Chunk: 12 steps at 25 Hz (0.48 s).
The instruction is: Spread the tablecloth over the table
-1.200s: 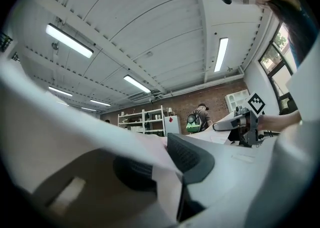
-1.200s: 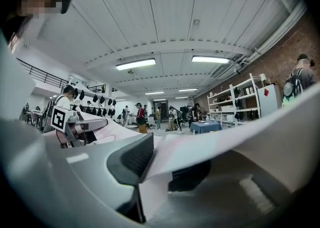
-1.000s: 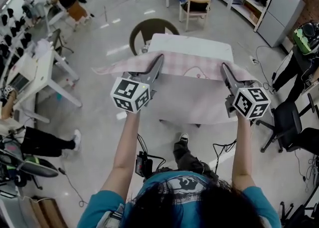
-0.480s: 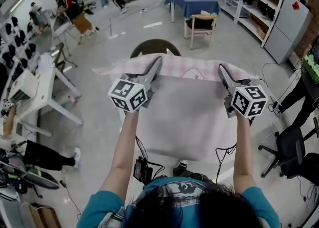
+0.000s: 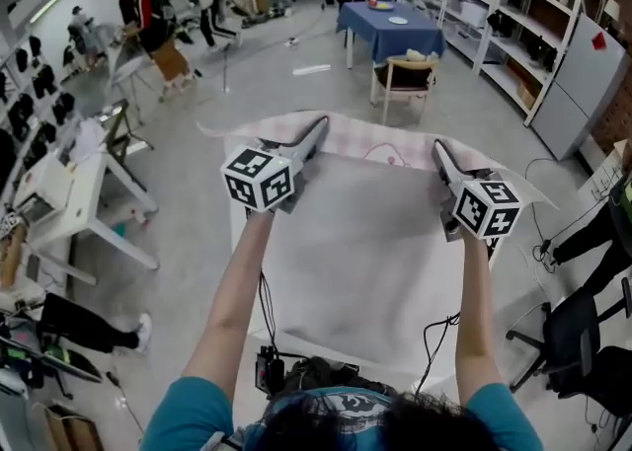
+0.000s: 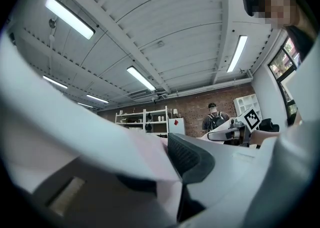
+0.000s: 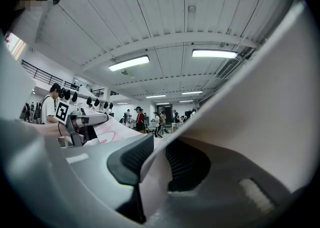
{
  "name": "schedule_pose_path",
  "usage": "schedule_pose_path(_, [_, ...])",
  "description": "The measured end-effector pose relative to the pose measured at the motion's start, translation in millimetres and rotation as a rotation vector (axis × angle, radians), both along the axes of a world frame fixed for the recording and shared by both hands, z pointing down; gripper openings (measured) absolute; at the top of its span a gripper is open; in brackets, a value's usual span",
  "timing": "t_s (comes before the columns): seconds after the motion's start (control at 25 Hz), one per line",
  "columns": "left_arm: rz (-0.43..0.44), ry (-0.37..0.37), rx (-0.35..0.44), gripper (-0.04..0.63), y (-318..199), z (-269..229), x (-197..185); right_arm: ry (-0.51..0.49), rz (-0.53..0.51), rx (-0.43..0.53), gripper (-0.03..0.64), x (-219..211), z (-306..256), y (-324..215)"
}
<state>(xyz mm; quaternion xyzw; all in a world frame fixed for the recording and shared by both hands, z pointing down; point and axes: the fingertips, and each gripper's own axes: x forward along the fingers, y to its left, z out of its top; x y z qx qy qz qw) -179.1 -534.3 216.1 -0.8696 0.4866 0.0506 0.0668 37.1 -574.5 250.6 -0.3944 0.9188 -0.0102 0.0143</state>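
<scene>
Both arms out, you hold the tablecloth (image 5: 365, 242) spread wide ahead of you, its pale side up and its pink-checked far hem taut between the two tools. Your left gripper (image 5: 318, 128) takes that hem near its left end, and the left gripper view shows the fabric nipped between the dark ribbed pads (image 6: 187, 157). Your right gripper (image 5: 437, 150) takes the same hem near its right end, and there too the cloth is squeezed between the pads (image 7: 131, 161). A pink cartoon print (image 5: 385, 151) sits on the checked band between the two grippers. From the hem the sheet runs back toward your body and drops out of sight below your arms; whatever lies under it is hidden. Beyond the cloth stand a wooden chair (image 5: 405, 74) and a table under a blue cover (image 5: 385, 20). Metal shelving (image 5: 494, 15) lines the right wall, a white desk (image 5: 69, 192) stands at the left, and people (image 5: 148, 15) gather at the far end of the hall.
</scene>
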Motion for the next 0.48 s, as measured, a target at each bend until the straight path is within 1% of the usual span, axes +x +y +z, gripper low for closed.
schedule_pose_path(0.12, [0.022, 0.018, 0.006, 0.091, -37, -23, -10, -0.006, 0.013, 0.030, 0.083, -9, -25, -35])
schedule_pose_path(0.24, [0.029, 0.009, 0.029, 0.091, -68, -39, -14, 0.007, 0.041, 0.069, 0.081, -13, -42, -63])
schedule_pose_path(0.36, [0.036, -0.003, 0.079, 0.089, -90, -55, -14, 0.016, 0.067, 0.118, 0.081, -12, -62, -79])
schedule_pose_path(0.48, [0.051, -0.003, 0.145, 0.089, -105, -86, -11, -0.008, 0.066, 0.201, 0.081, -8, -99, -92])
